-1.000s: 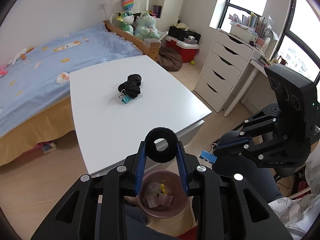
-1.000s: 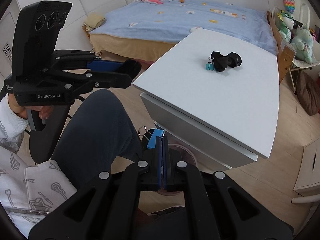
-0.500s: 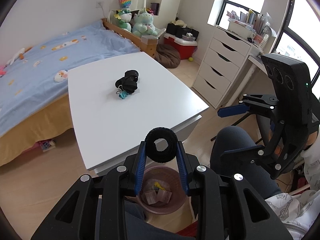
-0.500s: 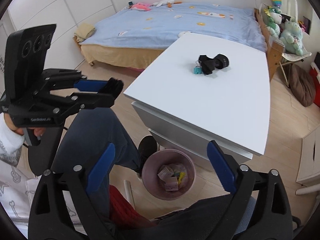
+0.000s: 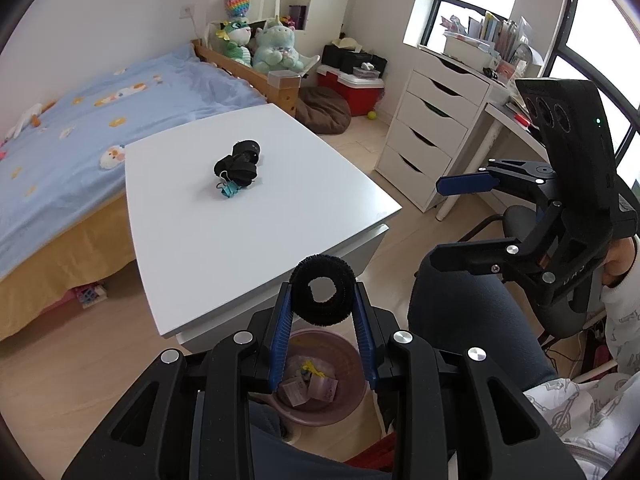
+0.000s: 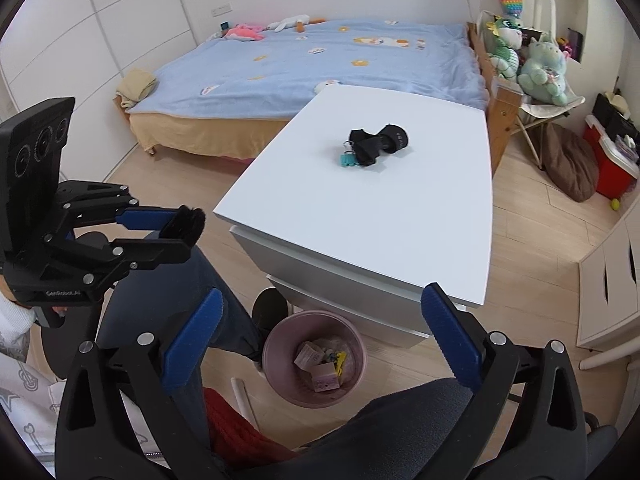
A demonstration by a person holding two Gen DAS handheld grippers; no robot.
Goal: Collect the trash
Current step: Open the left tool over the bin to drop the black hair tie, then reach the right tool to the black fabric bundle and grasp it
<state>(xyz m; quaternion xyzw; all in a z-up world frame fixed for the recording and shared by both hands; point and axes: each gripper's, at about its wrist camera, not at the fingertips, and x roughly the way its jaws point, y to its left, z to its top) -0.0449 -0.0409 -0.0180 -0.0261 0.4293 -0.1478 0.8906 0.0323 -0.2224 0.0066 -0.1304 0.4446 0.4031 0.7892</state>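
between the blue pads of the left gripper (image 5: 323,300) sits a black fuzzy ring (image 5: 322,295), pinched upright by its outer edge so its round hole faces the camera. below and just beyond those fingertips stands a pink trash bin (image 5: 320,384) on the wooden floor, with small paper scraps and a bit of yellow lying in its bottom. beyond the ring spreads a white table (image 5: 248,216), its near corner just ahead of the gripper; well ahead on its top lies a black clump (image 5: 238,164) with a small teal binder clip (image 5: 229,191) touching its near side.

off to the right of the left gripper hangs the right gripper (image 5: 452,220), its jaws opening and already spread very wide, with nothing between them. in its own view the right gripper (image 6: 320,336) frames the bin (image 6: 276,344) directly below the gap between its two blue pads, and the table's near edge (image 6: 360,248) lies just ahead. further ahead on the table, the black clump (image 6: 376,142) and teal clip (image 6: 347,159) lie touching. to the left of this gripper the left gripper (image 6: 184,232) shows side-on, the ring (image 6: 188,224) seen edge-on at its tips, above a knee in dark trousers (image 6: 168,300). a bed with a blue cover (image 6: 320,60) stands beyond the table.
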